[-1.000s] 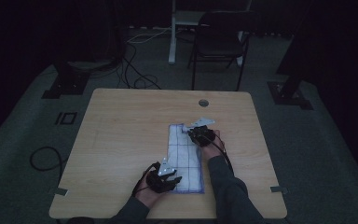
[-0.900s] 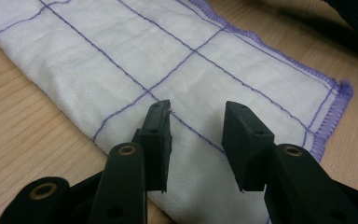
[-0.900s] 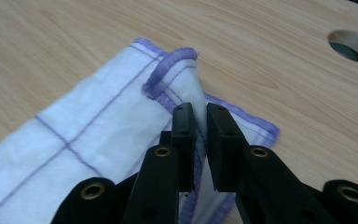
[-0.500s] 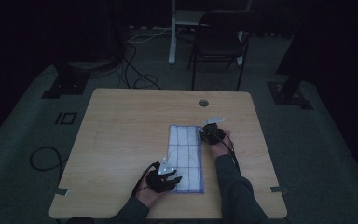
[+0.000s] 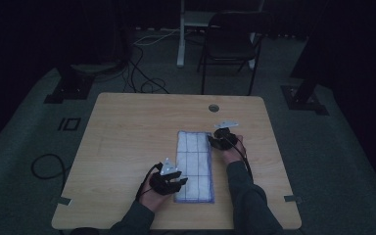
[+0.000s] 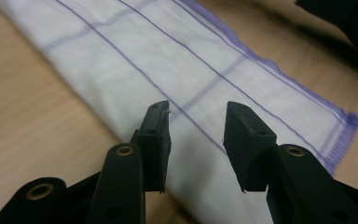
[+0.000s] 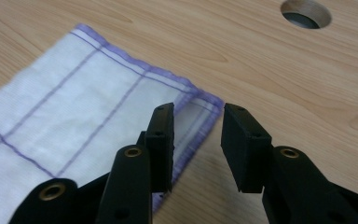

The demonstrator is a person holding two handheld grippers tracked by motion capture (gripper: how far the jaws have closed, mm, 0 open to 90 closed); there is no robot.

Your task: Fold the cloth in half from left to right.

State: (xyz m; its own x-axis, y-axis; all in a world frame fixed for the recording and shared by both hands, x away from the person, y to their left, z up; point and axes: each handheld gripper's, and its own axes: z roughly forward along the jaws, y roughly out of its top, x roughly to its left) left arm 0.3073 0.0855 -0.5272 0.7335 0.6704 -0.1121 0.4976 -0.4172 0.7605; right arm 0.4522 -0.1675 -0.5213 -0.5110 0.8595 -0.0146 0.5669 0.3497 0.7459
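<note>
High view | cloth [image 5: 194, 166] folded flat | right gripper [image 5: 219, 140] jaws just opened, empty

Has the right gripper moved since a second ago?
Yes. The right gripper slid off the cloth's far corner toward the table's right edge; its jaws have just been opening, nothing between.

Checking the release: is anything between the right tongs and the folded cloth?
Nothing. In the right gripper view the right tongs stand open at the cloth corner, with bare table in the gap.
</note>
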